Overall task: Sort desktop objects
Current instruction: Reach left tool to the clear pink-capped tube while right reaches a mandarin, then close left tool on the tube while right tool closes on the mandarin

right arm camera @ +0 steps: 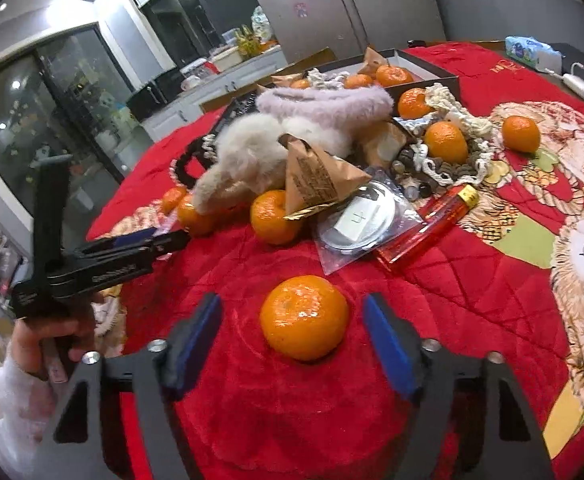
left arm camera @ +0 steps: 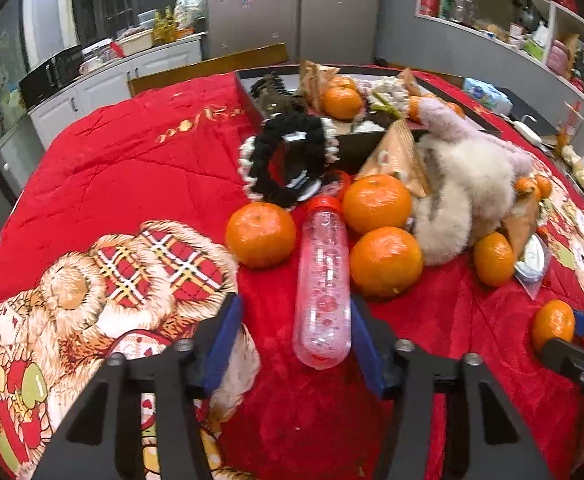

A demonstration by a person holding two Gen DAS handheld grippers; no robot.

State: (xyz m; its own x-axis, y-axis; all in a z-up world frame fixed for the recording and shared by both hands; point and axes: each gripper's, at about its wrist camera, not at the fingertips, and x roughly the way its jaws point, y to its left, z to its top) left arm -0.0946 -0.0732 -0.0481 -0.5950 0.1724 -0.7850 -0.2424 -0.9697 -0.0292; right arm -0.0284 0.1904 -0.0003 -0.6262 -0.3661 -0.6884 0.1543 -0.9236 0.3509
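Left wrist cam: my left hand-held gripper [left arm camera: 297, 344] is spread w/ the clear pink bottle [left arm camera: 323, 280] lying between the blue pads, red cap pointing away. Right pad looks just at the bottle's side, left pad clearly apart, so not pinching it. Three oranges sit round the bottle's far half, nearest one [left arm camera: 386, 261] just right of it. Fluffy white slipper [left arm camera: 464, 200] and black scrunchie [left arm camera: 288, 160] further back on the red blanket [left arm camera: 132, 140] covering the tabletop.

Right wrist cam: right hand-held gripper [right arm camera: 292, 332] also spread, one orange [right arm camera: 304, 316] sitting between the pads, gaps both sides, not touching. Behind it a bagged round disc [right arm camera: 356, 220] and red lighter [right arm camera: 428, 224]. Other gripper shows at left, held in a hand [right arm camera: 48, 336].
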